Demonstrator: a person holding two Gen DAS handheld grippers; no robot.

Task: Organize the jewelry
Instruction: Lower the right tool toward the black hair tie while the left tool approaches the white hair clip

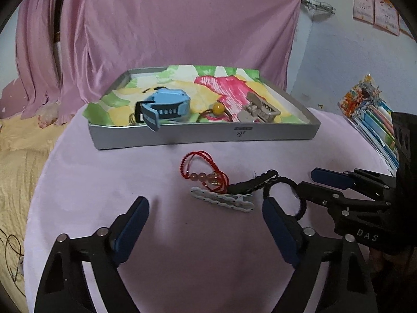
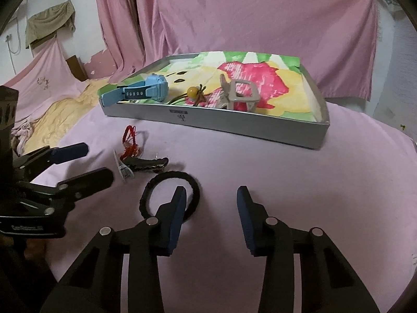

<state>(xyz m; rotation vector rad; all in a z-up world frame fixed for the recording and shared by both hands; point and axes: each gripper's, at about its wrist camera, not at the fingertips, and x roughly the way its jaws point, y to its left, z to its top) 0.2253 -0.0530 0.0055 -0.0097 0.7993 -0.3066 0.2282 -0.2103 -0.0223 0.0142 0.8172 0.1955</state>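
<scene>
Tray [image 1: 208, 137] ahead of you already holds blue watch [image 1: 166, 105], amber bead cord [image 1: 217, 109], beige claw clip [image 1: 260, 110]. Left on cloth: red bead bracelet [image 1: 206, 176], white clip [image 1: 222, 200], black clip [image 1: 254, 182], black hair tie [image 2: 170, 195]. Left gripper [image 1: 206, 214] spread wide, empty, low before white clip. Right gripper [image 2: 212, 208] released; left finger seemingly inside tie loop.
</scene>
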